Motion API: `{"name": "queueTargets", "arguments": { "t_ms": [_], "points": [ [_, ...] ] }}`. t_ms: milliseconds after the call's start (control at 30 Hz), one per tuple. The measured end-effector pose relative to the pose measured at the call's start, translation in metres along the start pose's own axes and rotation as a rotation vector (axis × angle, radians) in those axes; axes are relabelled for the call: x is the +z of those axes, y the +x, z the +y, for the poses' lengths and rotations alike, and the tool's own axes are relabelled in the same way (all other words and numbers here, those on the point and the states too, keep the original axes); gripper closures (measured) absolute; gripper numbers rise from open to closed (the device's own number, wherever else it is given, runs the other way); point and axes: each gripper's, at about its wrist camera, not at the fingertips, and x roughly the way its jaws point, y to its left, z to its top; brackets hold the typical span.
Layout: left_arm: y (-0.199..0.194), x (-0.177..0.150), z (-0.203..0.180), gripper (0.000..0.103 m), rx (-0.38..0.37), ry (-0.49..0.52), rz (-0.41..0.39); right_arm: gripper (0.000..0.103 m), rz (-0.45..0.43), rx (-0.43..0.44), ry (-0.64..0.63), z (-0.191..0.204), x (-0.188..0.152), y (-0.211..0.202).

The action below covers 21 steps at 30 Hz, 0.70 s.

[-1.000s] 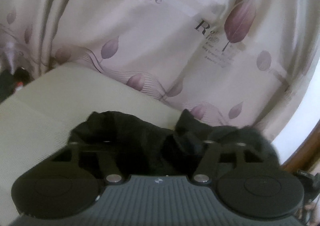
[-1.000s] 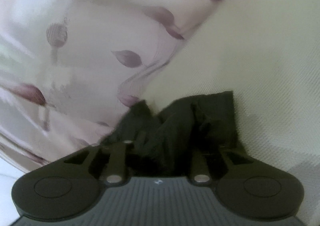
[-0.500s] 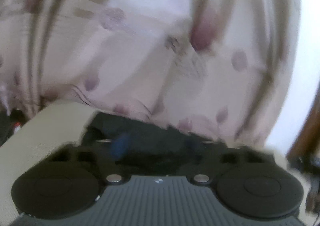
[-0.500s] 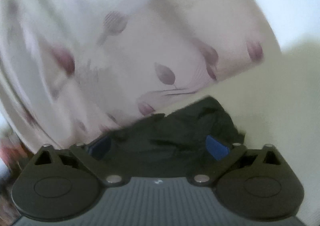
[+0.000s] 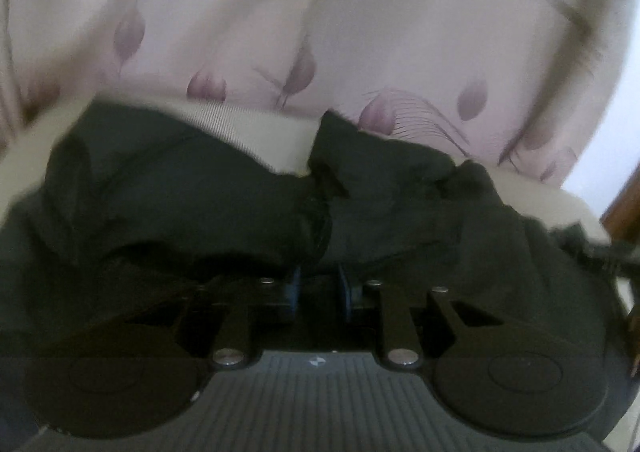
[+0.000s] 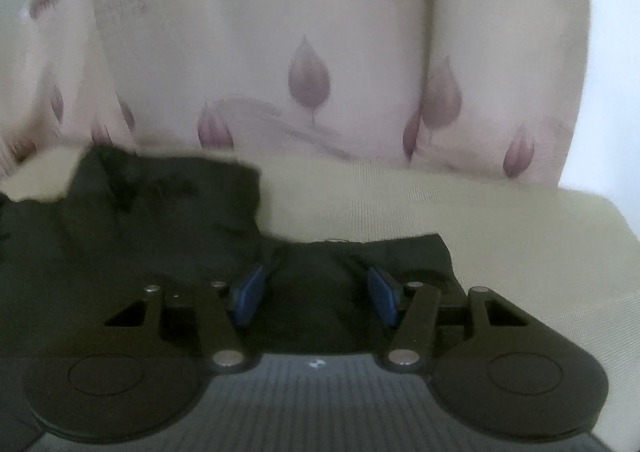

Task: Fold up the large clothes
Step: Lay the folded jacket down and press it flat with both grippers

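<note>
Black garment point(image 5: 200, 195) lies crumpled on a pale beige ribbed surface point(image 5: 256, 131), bunched in folds and spreading across most of the lower half of the left wrist view. In the right wrist view the same black garment point(image 6: 152, 219) covers the left and centre, one edge running roughly straight across just ahead of the fingers, a raised lump at far left.

Left gripper point(image 5: 318, 290): blue pads narrowly apart, small gap between them, dark cloth directly ahead and over the tips. Cannot tell if any fabric is pinched in that gap; too dark and blurred.

Right gripper point(image 6: 316, 292): blue pads point(image 6: 248, 292) spread wide, jaws open, garment lying between and under them, nothing clamped.

Beige surface point(image 6: 520, 252) shows bare on the right side of the right view, and as a strip behind the garment in both views. Behind that hangs a pinkish-white curtain point(image 5: 320, 31) printed with mauve leaf shapes and thin curved lines; same curtain point(image 6: 308, 51) fills the upper half of the right view. Brown wooden edge point(image 5: 624, 203) at far right of the left view. Both frames soft with motion blur.
</note>
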Motion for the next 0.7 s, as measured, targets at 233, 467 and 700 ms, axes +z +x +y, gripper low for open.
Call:
{"name": "queueTargets", "arguments": {
  "t_ms": [233,467,700],
  "points": [
    [0.016,-0.009,0.028,0.091,-0.059,-0.092,0.016,0.047,0.087,0.027,0.078,-0.008,-0.017,0.026],
    [0.023,-0.021,0.051,0.092,-0.141,-0.183,-0.007,0.046,0.084,-0.007,0.049,-0.004,-0.028,0.035],
    [0.022,-0.024,0.047,0.092,-0.128,-0.166,-0.03,0.045,0.075,-0.027,0.019,0.0,-0.029,0.036]
  ]
}}
